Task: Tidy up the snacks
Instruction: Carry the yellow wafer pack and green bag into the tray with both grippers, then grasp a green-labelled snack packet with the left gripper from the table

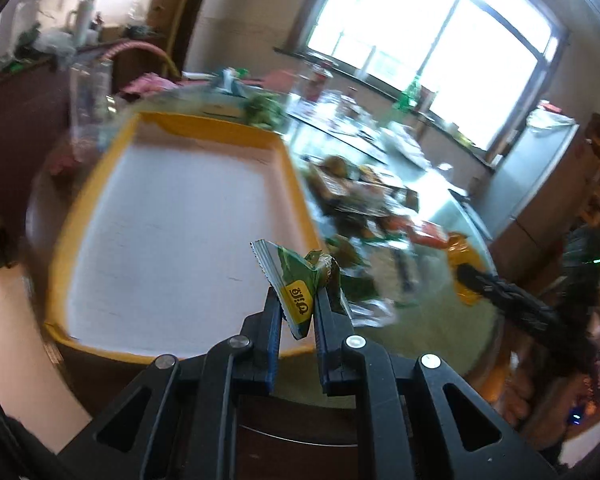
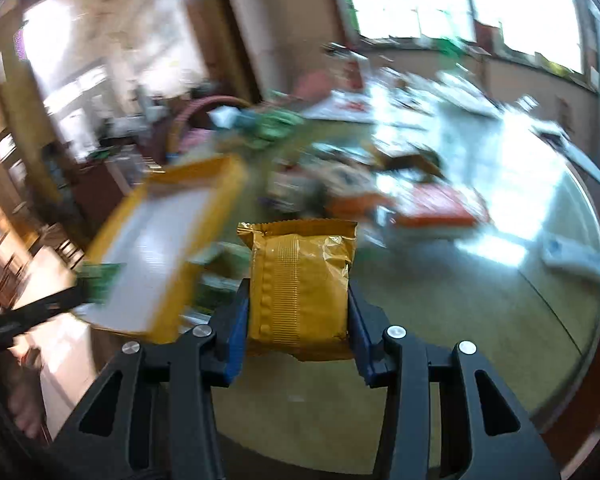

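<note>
My left gripper [image 1: 298,300] is shut on a small green and yellow snack packet [image 1: 296,280], held above the near right corner of a yellow-rimmed tray [image 1: 292,176] with a white floor. My right gripper [image 2: 298,296] is shut on a gold snack packet [image 2: 300,280], held above the table, to the right of the same tray [image 2: 204,172]. A pile of mixed snack packets [image 1: 364,200] lies on the table right of the tray; it also shows blurred in the right wrist view [image 2: 340,188]. The right gripper holding its gold packet shows in the left wrist view [image 1: 466,276].
The round glass-topped table [image 2: 500,320] carries an orange-red packet [image 2: 436,204], papers and bottles toward the window. A clear jar [image 1: 88,92] stands behind the tray's far left corner. A basket with a handle [image 2: 204,116] sits at the back. The left gripper's arm [image 2: 32,312] reaches in from the left.
</note>
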The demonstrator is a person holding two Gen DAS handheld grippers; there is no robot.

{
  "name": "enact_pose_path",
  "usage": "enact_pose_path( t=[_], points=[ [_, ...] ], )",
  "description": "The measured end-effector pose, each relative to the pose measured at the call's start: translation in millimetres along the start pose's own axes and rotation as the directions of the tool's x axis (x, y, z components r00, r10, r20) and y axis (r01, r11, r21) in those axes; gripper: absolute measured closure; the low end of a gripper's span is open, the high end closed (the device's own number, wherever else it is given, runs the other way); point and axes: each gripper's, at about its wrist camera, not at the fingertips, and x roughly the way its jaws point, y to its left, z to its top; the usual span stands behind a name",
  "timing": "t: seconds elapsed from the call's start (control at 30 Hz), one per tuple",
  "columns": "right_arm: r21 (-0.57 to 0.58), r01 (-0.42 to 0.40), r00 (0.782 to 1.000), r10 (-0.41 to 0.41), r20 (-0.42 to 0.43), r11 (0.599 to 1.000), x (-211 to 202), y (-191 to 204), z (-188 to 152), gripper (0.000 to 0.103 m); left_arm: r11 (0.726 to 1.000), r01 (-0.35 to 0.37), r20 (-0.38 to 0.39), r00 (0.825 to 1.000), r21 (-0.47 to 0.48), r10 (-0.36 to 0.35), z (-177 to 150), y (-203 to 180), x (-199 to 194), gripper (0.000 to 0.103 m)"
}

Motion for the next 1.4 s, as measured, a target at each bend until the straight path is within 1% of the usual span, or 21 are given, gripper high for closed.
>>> enact_pose_path(
  t=[0.03,0.13,0.3,0.43,0.57,0.63,0.77,0.8,0.83,0.87,0.9,0.93,0.97,1.0,1.03,1.07,1.13,1.17,1.23,1.33,1.4],
  points=[
    [-0.016,-0.053,0.999,0.052,-0.004,0.998,2.3,11.6,2.7,0.058,1.0,-0.013,0.006,1.0,-0.013,0.013,1.1,5.6,-1.0,0.09],
    [-0.059,-0.16,0.986,0.157,-0.048,0.985,20.9,46.8,9.7,0.058,0.998,-0.044,0.025,0.999,-0.035,0.045,5.3,22.0,-4.0,0.09],
    [-0.134,-0.256,0.963,0.239,-0.127,0.957,59.1,104.4,10.7,0.058,0.994,-0.061,0.017,0.998,-0.089,0.062,13.7,54.4,2.9,0.09],
    [-0.223,-0.241,0.962,0.203,-0.181,0.945,92.2,144.1,5.5,0.058,0.99,-0.101,-0.011,0.995,-0.099,0.1,16.2,72.8,14.4,0.09],
    [-0.285,-0.208,0.963,0.145,-0.228,0.935,118.1,159.3,-5.7,0.057,0.984,-0.158,-0.035,0.987,-0.087,0.156,14.7,81.8,23.8,0.089],
    [-0.302,-0.205,0.961,0.133,-0.243,0.931,122.8,162.7,-10.1,0.057,0.983,-0.165,-0.059,0.985,-0.075,0.161,11.5,84.3,28.3,0.089],
    [-0.331,-0.182,0.959,0.094,-0.266,0.926,135.6,166.6,-14.1,0.056,0.981,-0.181,-0.079,0.981,-0.069,0.176,8.4,86.4,33.8,0.086],
    [-0.327,-0.184,0.959,0.096,-0.266,0.927,136.3,165.0,-14.7,0.055,0.979,-0.193,-0.083,0.979,-0.066,0.187,8.8,87.0,35.2,0.075],
    [-0.325,-0.184,0.96,0.1,-0.26,0.928,135.8,163.5,-14.7,0.051,0.976,-0.205,-0.077,0.977,-0.066,0.2,8.3,86.1,34.3,0.067],
    [-0.321,-0.188,0.96,0.105,-0.258,0.928,134.9,164.4,-14.3,0.043,0.975,-0.212,-0.067,0.976,-0.07,0.208,8.4,85.2,33.0,0.05],
    [-0.311,-0.196,0.96,0.117,-0.256,0.93,133.4,163.2,-12.9,0.041,0.971,-0.225,-0.043,0.974,-0.077,0.222,8.6,83.3,28.6,0.041],
    [-0.297,-0.204,0.96,0.132,-0.246,0.933,129.4,160.9,-11.0,0.038,0.968,-0.235,-0.014,0.972,-0.082,0.235,8.5,80.6,23.2,0.035],
    [-0.289,-0.213,0.962,0.147,-0.232,0.933,122.9,159.6,-9.0,0.037,0.967,-0.244,0.029,0.969,-0.075,0.247,8.3,75.4,15.8,0.03],
    [-0.286,-0.223,0.962,0.164,-0.217,0.932,116.3,157.1,-7.1,0.037,0.966,-0.252,0.053,0.965,-0.058,0.255,8.3,71.1,11.5,0.022],
    [-0.281,-0.228,0.964,0.175,-0.199,0.932,109.5,154.9,-6.2,0.035,0.964,-0.262,0.058,0.963,-0.033,0.264,9.4,66.2,7.9,0.023],
    [-0.275,-0.227,0.966,0.18,-0.188,0.934,104.9,152.8,-5.2,0.033,0.967,-0.255,0.053,0.965,-0.028,0.256,12.1,65.0,5.5,0.023],
    [-0.26,-0.23,0.968,0.192,-0.163,0.938,90.6,143.3,-3.4,0.032,0.981,-0.194,0.067,0.978,-0.025,0.196,16.2,60.0,-7.7,0.023],
    [-0.244,-0.244,0.966,0.212,-0.149,0.939,80.7,135.2,-2.8,0.032,0.984,-0.176,0.087,0.98,-0.021,0.178,17.2,56.9,-14.5,0.023],
    [-0.208,-0.26,0.963,0.238,-0.122,0.943,63.4,117.3,-1.8,0.03,0.984,-0.176,0.067,0.982,-0.016,0.177,18.7,47.8,-18.5,0.023],
    [-0.148,-0.254,0.966,0.245,-0.081,0.956,40.3,80.3,-4.2,0.03,0.996,-0.086,0.116,0.99,0.035,0.081,16.2,19.7,-28.6,0.023],
    [-0.108,-0.228,0.973,0.222,-0.067,0.968,28.5,56.0,-9.1,0.03,0.994,-0.036,0.083,0.996,0.101,0.027,13.5,-5.2,-22.5,0.023]
  ],
)
